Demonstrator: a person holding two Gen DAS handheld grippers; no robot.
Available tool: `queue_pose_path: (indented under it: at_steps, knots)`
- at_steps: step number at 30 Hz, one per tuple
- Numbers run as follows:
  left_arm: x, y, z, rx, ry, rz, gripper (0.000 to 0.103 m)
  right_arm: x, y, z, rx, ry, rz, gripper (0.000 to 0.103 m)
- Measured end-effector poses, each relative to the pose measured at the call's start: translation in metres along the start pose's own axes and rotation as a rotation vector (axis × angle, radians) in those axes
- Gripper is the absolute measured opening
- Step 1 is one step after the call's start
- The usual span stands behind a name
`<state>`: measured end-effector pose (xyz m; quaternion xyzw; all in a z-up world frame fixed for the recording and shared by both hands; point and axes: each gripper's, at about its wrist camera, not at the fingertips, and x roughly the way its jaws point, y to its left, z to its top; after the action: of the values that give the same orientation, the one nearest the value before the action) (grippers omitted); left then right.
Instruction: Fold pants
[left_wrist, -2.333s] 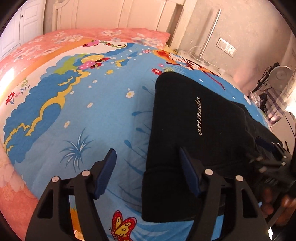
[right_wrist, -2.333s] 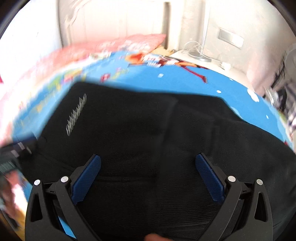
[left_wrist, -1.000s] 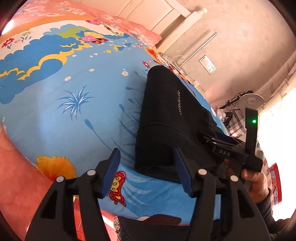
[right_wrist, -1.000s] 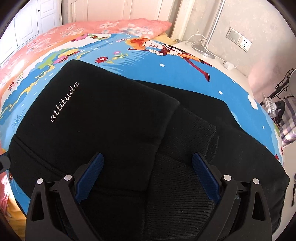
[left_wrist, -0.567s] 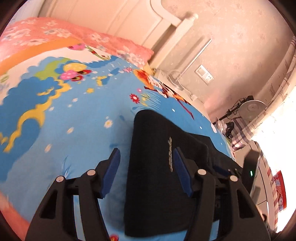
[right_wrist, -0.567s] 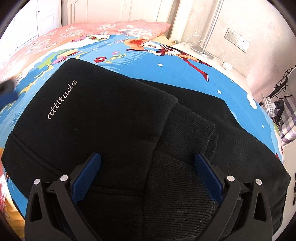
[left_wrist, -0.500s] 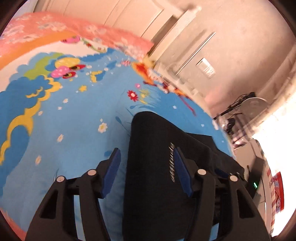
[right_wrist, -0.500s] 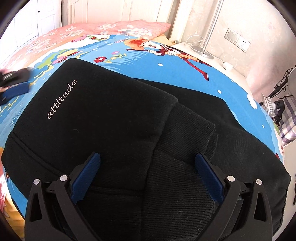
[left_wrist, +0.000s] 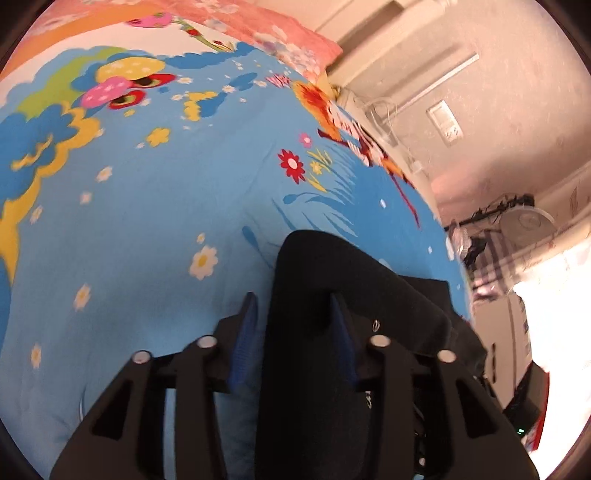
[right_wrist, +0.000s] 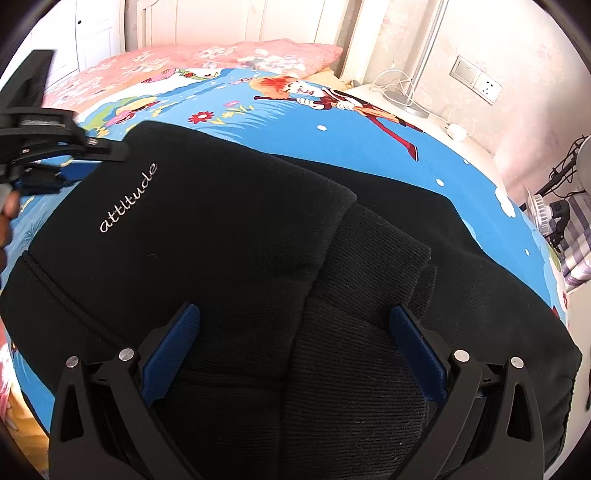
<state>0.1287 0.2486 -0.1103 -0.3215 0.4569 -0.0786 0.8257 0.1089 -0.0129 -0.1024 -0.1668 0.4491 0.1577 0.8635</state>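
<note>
The black pants (right_wrist: 229, 236), with "attitude" stitched in white, lie folded on the cartoon bedspread (right_wrist: 351, 133). My right gripper (right_wrist: 295, 325) is open and hovers just above the ribbed waistband, holding nothing. My left gripper (left_wrist: 293, 321) straddles the pants' left folded edge (left_wrist: 306, 280), its jaws narrowed with cloth between the blue pads; whether they pinch it I cannot tell. It also shows in the right wrist view (right_wrist: 70, 162) at the pants' far left corner.
A pink floral pillow (right_wrist: 236, 55) lies at the head of the bed by the white headboard. A nightstand with cables (right_wrist: 399, 92) and a lamp pole stands at the right. A fan (left_wrist: 528, 221) stands beyond the bed's right side.
My left gripper has swung forward along the pants' left edge toward the far corner, and its jaws have narrowed around the fold. My right gripper has stayed over the waistband, open.
</note>
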Motion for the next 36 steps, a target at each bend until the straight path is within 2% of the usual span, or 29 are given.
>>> queue_pose_path:
  at_steps: [1,6,8,10,11,20,23,24,28,33,35,36]
  knots:
    - [-0.008,0.000,-0.008,0.008,-0.012,-0.006,0.051,0.000,0.000,0.000,0.001,-0.001,0.002,0.098]
    - [-0.041,-0.003,-0.059,0.064,-0.028,-0.001,0.052,0.000,0.001,0.000,0.003,-0.003,-0.001,0.098]
    - [-0.048,0.002,-0.083,0.057,-0.027,0.004,0.058,0.000,0.001,0.000,0.004,-0.004,-0.003,0.098]
    - [-0.052,0.007,-0.102,0.044,-0.039,-0.019,0.057,0.000,0.001,-0.001,0.004,-0.003,-0.006,0.098]
    - [-0.050,0.009,-0.109,0.035,-0.032,-0.058,0.054,0.000,0.001,-0.001,0.004,-0.004,-0.006,0.098]
    - [-0.047,0.017,-0.118,0.043,-0.045,-0.112,0.048,0.001,-0.001,0.002,0.004,0.015,0.002,0.098]
    - [-0.047,0.013,-0.122,0.070,-0.062,-0.094,0.047,-0.006,-0.007,0.015,0.024,0.084,0.001,0.098]
    - [-0.048,0.014,-0.122,0.070,-0.066,-0.095,0.047,-0.017,-0.011,0.026,0.052,0.060,0.007,0.098]
    - [-0.048,0.016,-0.122,0.068,-0.075,-0.112,0.047,-0.043,0.002,0.073,0.011,-0.050,0.086,0.098]
    - [-0.049,0.017,-0.123,0.064,-0.084,-0.114,0.047,-0.003,0.044,0.121,-0.042,0.054,0.265,0.097]
    - [-0.049,0.017,-0.124,0.064,-0.094,-0.115,0.047,0.020,0.062,0.132,-0.044,0.106,0.344,0.093]
    - [-0.049,0.017,-0.124,0.066,-0.098,-0.115,0.047,0.026,0.067,0.133,-0.046,0.119,0.352,0.091]
